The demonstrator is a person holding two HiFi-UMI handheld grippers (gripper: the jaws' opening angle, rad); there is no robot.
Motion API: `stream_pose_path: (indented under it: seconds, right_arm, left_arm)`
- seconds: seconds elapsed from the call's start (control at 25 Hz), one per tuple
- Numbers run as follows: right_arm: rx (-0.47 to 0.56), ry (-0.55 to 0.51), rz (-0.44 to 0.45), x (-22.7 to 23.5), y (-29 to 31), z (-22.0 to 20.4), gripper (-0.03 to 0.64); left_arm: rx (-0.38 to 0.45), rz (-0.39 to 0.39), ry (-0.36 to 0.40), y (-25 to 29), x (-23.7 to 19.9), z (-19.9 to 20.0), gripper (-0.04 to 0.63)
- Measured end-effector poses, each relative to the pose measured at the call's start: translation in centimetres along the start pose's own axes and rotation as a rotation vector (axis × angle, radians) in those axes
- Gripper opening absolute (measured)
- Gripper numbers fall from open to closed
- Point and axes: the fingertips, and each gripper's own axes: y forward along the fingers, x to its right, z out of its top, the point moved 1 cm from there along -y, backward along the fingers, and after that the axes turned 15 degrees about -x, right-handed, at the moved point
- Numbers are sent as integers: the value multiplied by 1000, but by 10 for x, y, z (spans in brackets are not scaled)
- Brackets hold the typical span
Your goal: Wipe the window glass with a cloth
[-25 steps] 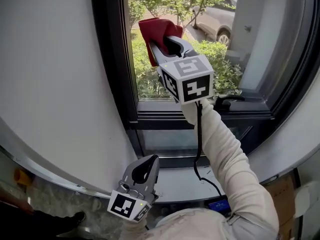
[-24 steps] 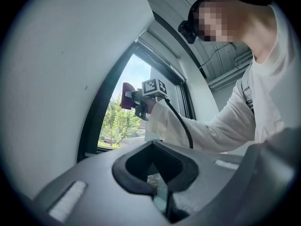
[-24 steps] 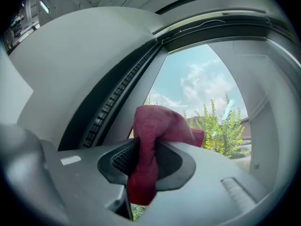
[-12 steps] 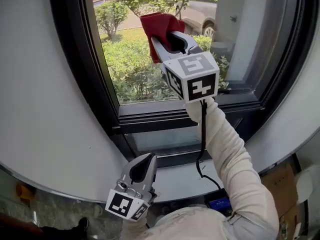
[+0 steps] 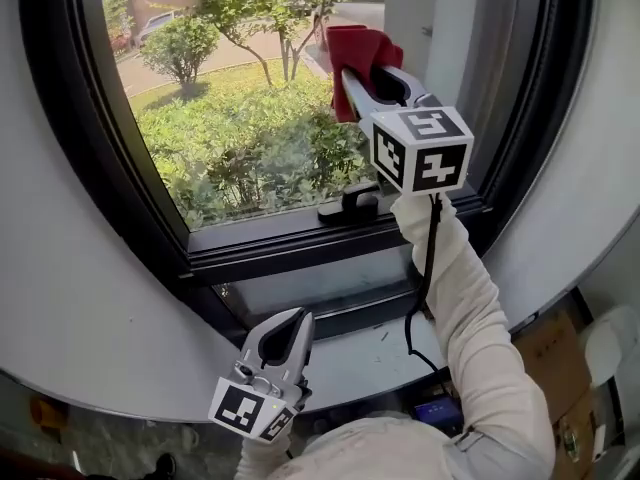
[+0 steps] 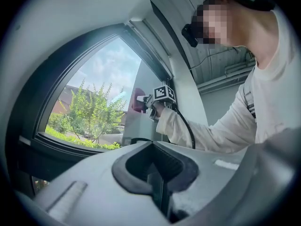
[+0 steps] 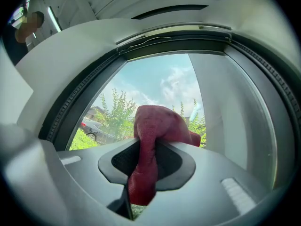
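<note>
The window glass (image 5: pixel 230 98) sits in a dark frame, with trees and a lawn behind it. My right gripper (image 5: pixel 352 66) is raised to the upper right part of the pane and is shut on a red cloth (image 5: pixel 358 48), whose bunched end lies against the glass. In the right gripper view the red cloth (image 7: pixel 157 126) hangs between the closed jaws of the right gripper (image 7: pixel 151 149), in front of the glass (image 7: pixel 164 84). My left gripper (image 5: pixel 288 326) hangs low by the sill, shut and empty. From the left gripper (image 6: pixel 156 166) I see the cloth (image 6: pixel 138 100) far off at the pane.
A black window handle (image 5: pixel 350 203) sticks out of the lower frame just under the right arm. The dark frame (image 5: pixel 130 198) curves round the left side. A white sill (image 5: pixel 365 353) lies below, with a cardboard box (image 5: pixel 545 358) at the lower right.
My right gripper has carried the red cloth across the glass from the left side of the pane to its right side. The left gripper has stayed low.
</note>
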Motion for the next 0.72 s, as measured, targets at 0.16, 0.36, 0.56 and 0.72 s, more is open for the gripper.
stream_pose_path:
  seconds: [0.16, 0.36, 0.56, 0.72]
  right_arm:
    - [-17, 31, -54, 49, -14, -15, 114]
    - [-30, 98, -132, 114, -35, -35, 112]
    - [-29, 165, -201, 167, -58, -51, 112]
    - [-30, 195, -216, 186, -65, -58, 112]
  left_arm:
    - [-12, -34, 9, 22, 16, 0, 0]
    - [-21, -65, 19, 47, 31, 1, 0]
    - [-25, -83, 30, 64, 42, 1, 0]
    - [-28, -85, 35, 70, 48, 1, 0]
